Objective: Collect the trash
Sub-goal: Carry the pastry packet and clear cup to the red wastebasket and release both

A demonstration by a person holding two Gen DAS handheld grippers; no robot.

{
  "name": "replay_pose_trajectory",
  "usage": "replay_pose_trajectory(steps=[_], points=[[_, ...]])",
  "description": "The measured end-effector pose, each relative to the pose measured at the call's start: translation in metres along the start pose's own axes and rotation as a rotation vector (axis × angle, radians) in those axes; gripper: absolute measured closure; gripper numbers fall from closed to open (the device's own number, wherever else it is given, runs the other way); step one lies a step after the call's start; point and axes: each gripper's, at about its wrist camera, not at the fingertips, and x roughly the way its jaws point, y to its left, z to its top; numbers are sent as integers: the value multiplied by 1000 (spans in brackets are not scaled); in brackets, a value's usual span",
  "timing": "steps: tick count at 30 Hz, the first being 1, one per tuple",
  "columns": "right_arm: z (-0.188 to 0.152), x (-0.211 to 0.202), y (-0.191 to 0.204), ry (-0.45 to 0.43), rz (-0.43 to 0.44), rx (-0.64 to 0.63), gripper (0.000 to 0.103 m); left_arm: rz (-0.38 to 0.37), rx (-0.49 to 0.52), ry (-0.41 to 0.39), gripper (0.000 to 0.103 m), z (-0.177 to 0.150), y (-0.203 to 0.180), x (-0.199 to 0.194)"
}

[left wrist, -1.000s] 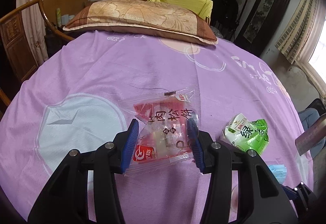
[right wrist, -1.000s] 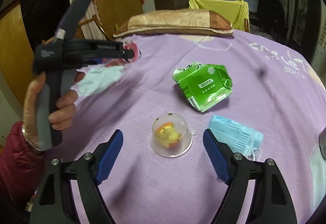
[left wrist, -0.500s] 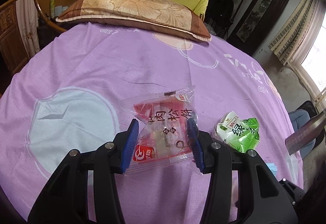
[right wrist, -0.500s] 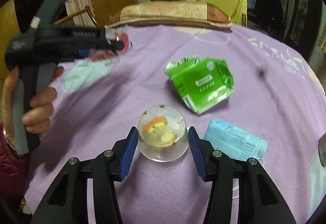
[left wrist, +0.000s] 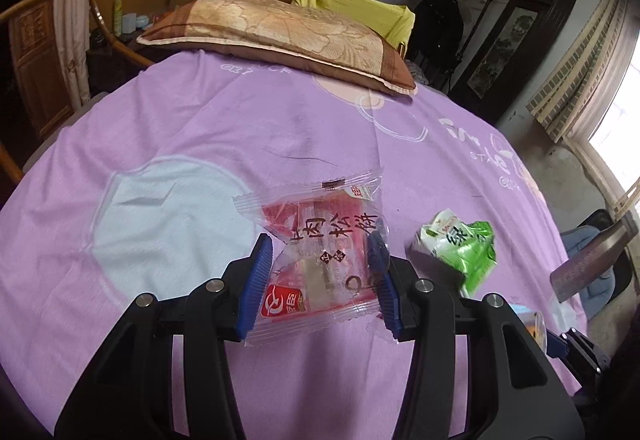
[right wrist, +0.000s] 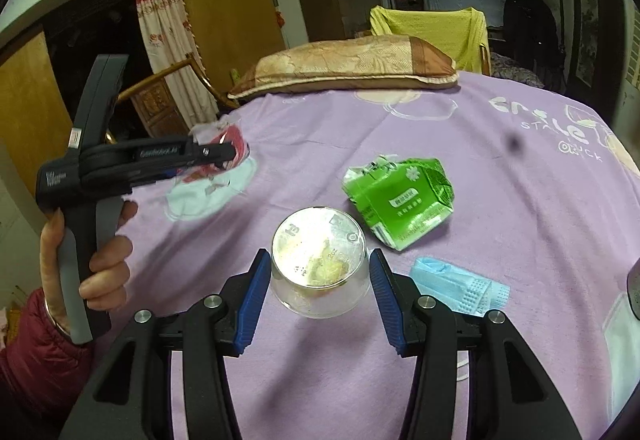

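My left gripper (left wrist: 320, 260) is shut on a clear and red snack wrapper (left wrist: 320, 256) and holds it above the purple bedspread (left wrist: 200, 128). It also shows in the right wrist view (right wrist: 224, 150), with the wrapper (right wrist: 230, 138) at its tip. My right gripper (right wrist: 318, 272) is shut on a small clear plastic cup (right wrist: 319, 264) with food scraps inside, lifted and tilted off the spread. A crumpled green packet (right wrist: 400, 196) lies just beyond it, and it also shows in the left wrist view (left wrist: 460, 246). A blue face mask (right wrist: 456, 286) lies to the right.
A brown and gold pillow (left wrist: 280, 36) lies at the far edge of the bed. A wooden chair (left wrist: 36, 60) stands at the left, a yellow-draped chair (right wrist: 432, 28) behind the pillow. The spread (right wrist: 520, 200) reaches to the right edge.
My right gripper closed on the plastic cup and lifted and tilted it. My left gripper kept its hold on the wrapper and shifted a little over the bed.
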Motion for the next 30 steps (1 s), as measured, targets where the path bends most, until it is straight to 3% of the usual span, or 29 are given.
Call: replay_pose_trajectory(steps=[18, 25, 30], points=[[-21, -76, 51, -163, 189, -28, 52, 158, -73, -203, 54, -74, 29, -188], [-37, -99, 87, -182, 241, -82, 52, 243, -180, -246, 54, -136, 77, -252], [-45, -104, 112, -170, 264, -120, 52, 323, -323, -223, 54, -191, 141, -280]])
